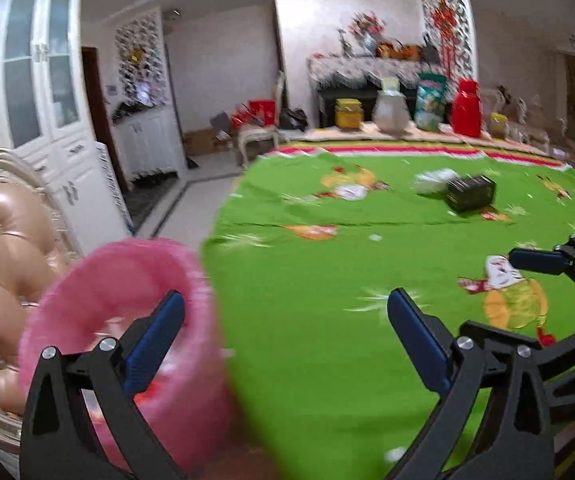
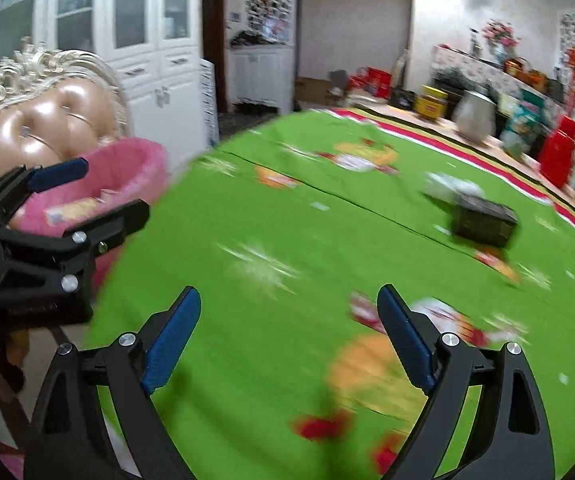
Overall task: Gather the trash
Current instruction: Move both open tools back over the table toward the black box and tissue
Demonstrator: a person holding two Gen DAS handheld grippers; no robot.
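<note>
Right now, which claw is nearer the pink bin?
Left. The left claw hangs open at the pink bin, one finger over its rim. The right claw is open over the green tablecloth, off to the bin's side.

Bright green tablecloth with cartoon prints—apparently red and yellow—pink bin, blue-padded black fingers.

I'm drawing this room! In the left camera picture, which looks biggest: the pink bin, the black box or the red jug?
Largest to smallest, as they look in the left wrist view:
1. Pink bin, though it sits nearest the camera
2. Black box and red jug: too alike to rank, and the jug is farther away
</note>
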